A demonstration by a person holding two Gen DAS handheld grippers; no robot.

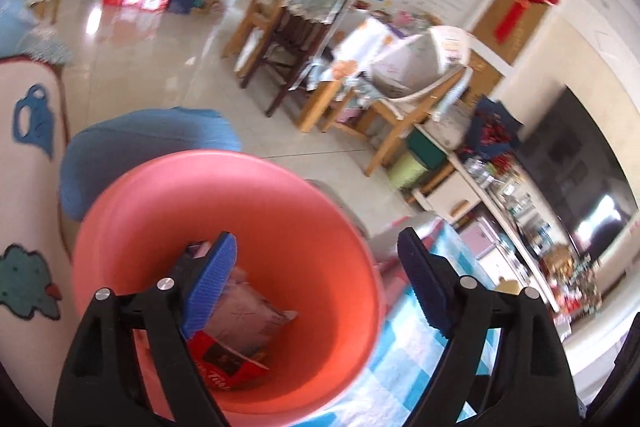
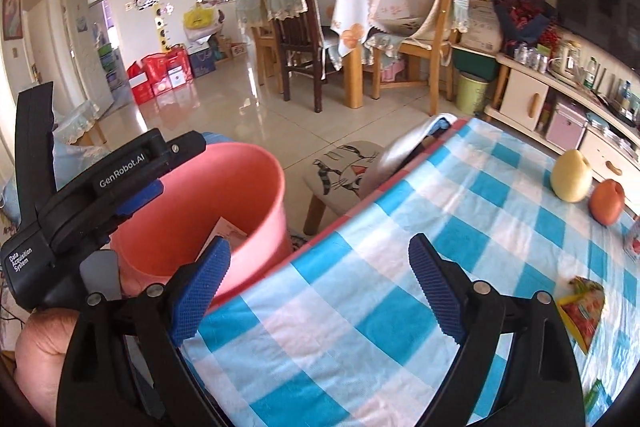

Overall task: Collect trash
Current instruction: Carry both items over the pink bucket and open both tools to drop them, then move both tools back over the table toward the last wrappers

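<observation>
A pink bucket [image 1: 240, 167] stands beside the table and holds a red wrapper [image 1: 228, 367] and a grey crumpled packet [image 1: 248, 311]. My left gripper [image 1: 320, 283] hovers over the bucket's mouth, open, with nothing between its blue pads. In the right wrist view the same bucket [image 2: 192, 195] sits at the table's left edge, with the left gripper's black housing [image 2: 100, 187] above it, held by a hand [image 2: 40, 351]. My right gripper [image 2: 320, 291] is open and empty over the blue checked tablecloth [image 2: 360, 267]. A red-and-yellow wrapper [image 2: 582, 311] lies on the cloth to its right.
A pear [image 2: 570, 179] and an orange fruit [image 2: 606, 201] stand at the table's far right. A green scrap [image 2: 596, 393] lies near the right edge. A cushioned stool [image 2: 344, 163] sits beyond the table, with dining chairs [image 2: 300, 19] and a cabinet [image 2: 520, 99] farther off.
</observation>
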